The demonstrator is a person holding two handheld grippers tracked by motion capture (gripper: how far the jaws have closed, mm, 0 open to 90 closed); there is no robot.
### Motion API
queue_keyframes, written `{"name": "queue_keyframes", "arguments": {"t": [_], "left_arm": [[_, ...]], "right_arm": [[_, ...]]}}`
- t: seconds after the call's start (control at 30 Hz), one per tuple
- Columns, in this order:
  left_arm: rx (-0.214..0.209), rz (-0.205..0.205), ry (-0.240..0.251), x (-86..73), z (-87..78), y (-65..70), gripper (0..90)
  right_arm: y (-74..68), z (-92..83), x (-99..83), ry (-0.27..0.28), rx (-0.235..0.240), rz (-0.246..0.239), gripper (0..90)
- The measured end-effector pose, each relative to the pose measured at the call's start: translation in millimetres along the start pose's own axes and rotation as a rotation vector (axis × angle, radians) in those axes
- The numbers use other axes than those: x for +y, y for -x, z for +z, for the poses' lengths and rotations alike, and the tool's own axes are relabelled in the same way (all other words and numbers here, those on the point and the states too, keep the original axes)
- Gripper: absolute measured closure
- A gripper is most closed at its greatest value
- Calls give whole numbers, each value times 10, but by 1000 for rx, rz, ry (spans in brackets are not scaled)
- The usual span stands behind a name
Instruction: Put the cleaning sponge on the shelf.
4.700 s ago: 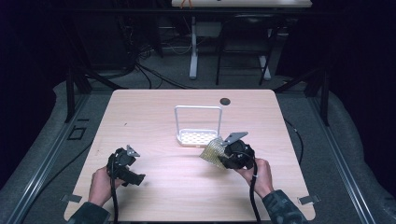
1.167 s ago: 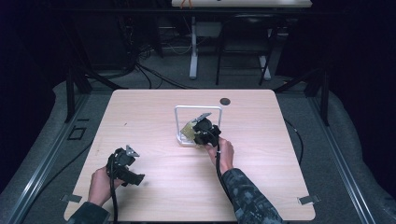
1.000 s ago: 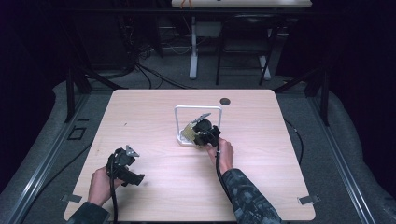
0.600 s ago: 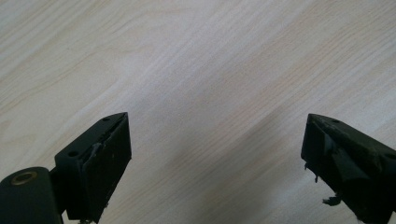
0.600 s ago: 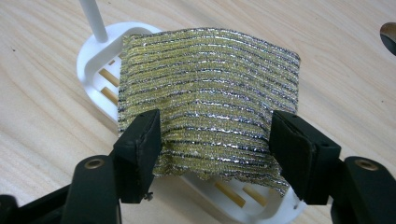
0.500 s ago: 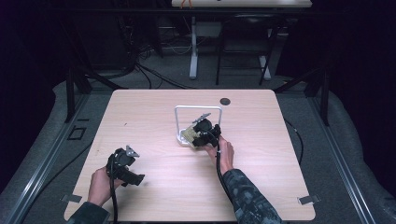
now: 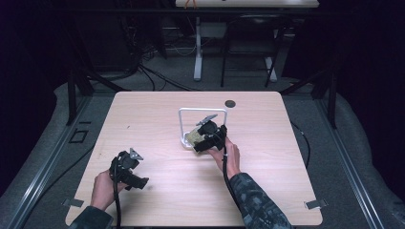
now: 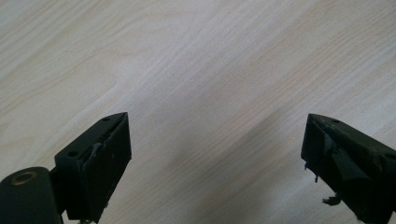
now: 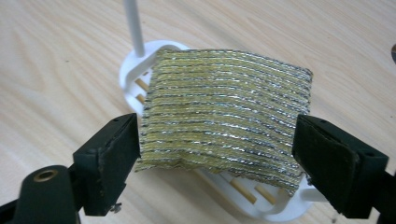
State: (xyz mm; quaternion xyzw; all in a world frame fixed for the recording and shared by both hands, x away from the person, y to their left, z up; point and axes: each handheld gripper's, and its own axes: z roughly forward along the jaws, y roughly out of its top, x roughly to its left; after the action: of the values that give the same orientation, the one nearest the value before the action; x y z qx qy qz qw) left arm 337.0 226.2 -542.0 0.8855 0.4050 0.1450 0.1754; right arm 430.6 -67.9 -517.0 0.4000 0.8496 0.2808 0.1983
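Sponge (image 9: 224,116) laid on white rack (image 9: 133,65), between spread right claw (image 9: 217,161); withdrawal likely left; left claw (image 8: 215,158) spread, idle.

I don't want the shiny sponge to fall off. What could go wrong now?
The sponge overhangs the white holder, so it may tip off. The right claw sits open around it and could drag it away when pulling back. The holder looks light; a bump might slide it.
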Motion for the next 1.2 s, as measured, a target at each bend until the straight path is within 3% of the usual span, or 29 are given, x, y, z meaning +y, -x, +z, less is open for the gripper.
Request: {"name": "queue_keyframes", "arguments": {"t": [0.3, 0.5, 0.97, 1.2], "left_arm": [[-4, -1, -1, 0, 8, 2, 84], [-4, 10, -3, 13, 9, 14, 84], [-6, 17, 1, 10, 8, 30, 84], [-11, 23, -7, 14, 19, 30, 83]], "right_arm": [[-8, -173, -48, -5, 85, -17, 13], [2, -287, -111, -5, 120, -32, 0], [84, -669, -280, 22, 128, -45, 0], [187, -871, -457, 22, 120, -39, 0]]}}
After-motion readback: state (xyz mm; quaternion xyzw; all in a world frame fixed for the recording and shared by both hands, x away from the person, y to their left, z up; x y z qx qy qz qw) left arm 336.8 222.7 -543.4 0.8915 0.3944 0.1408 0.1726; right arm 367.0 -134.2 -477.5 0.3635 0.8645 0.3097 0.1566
